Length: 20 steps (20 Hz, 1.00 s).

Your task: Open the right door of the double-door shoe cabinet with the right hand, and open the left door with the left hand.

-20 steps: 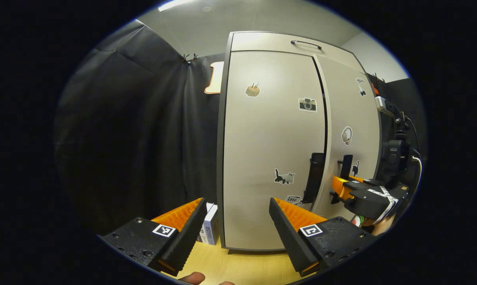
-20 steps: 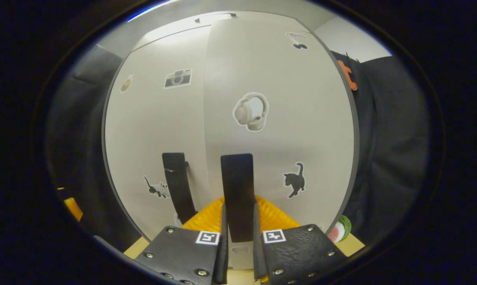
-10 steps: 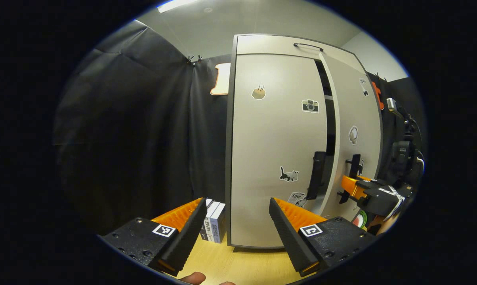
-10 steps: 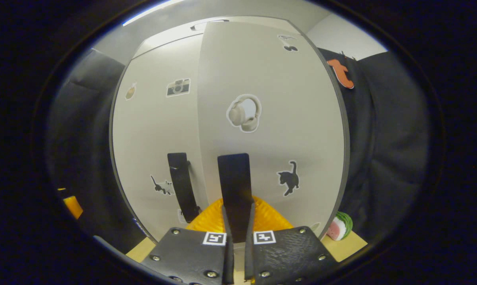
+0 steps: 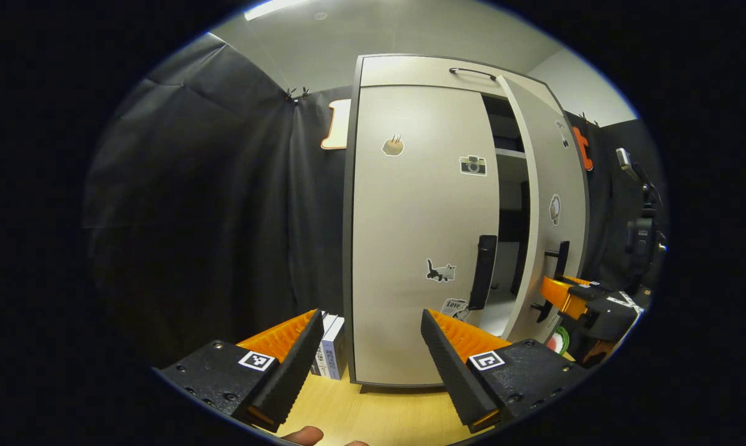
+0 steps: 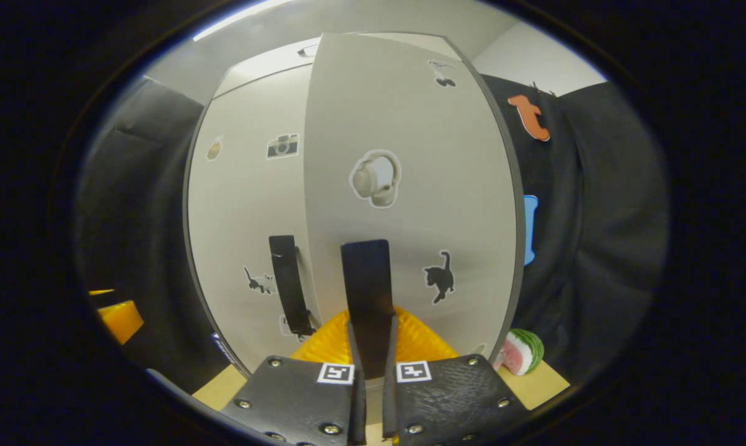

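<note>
Left door's handle [image 5: 484, 271] stands upright, ahead-right of the spread left gripper [image 5: 369, 347] (right gripper [image 6: 371, 371] pinches the right door handle [image 6: 365, 297]).

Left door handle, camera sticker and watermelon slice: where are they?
Left door handle [image 5: 483, 271], left gripper view, middle of the bar.
Camera sticker [image 5: 473, 165], left gripper view, its centre.
Watermelon slice [image 6: 522, 352], right gripper view, its rind.

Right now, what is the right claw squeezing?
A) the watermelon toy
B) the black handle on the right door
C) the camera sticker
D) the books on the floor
B: in the right gripper view the right claw is closed around the black handle of the right door, which stands partly open.
</note>
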Available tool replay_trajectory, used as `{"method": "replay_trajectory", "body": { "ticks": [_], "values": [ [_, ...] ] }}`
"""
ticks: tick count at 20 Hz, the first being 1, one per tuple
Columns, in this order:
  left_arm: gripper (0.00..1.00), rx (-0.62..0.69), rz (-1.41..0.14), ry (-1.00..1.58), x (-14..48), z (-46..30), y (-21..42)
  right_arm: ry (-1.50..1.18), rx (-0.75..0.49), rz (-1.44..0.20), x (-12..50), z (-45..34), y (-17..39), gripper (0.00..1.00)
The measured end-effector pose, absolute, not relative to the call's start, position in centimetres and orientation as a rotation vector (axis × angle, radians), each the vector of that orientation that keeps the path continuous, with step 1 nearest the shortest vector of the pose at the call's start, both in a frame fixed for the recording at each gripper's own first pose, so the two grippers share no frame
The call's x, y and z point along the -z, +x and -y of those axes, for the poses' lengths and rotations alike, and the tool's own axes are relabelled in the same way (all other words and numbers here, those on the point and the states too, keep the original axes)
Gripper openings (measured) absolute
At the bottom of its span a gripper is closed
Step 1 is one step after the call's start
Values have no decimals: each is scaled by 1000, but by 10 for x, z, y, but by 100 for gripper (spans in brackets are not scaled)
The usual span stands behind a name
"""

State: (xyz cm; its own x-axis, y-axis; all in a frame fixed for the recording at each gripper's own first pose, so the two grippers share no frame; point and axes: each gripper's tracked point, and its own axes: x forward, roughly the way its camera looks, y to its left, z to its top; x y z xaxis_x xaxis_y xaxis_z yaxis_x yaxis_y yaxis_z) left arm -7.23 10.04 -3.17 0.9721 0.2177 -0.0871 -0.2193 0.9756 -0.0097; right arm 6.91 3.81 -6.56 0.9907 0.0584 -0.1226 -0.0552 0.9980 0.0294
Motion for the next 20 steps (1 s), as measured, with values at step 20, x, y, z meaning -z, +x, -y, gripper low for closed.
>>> {"method": "replay_trajectory", "body": {
  "ticks": [20],
  "values": [
    [98, -85, -87, -24, 36, -61, -51, -12, 57, -102, 59, -4, 43, 10]
  ]
}}
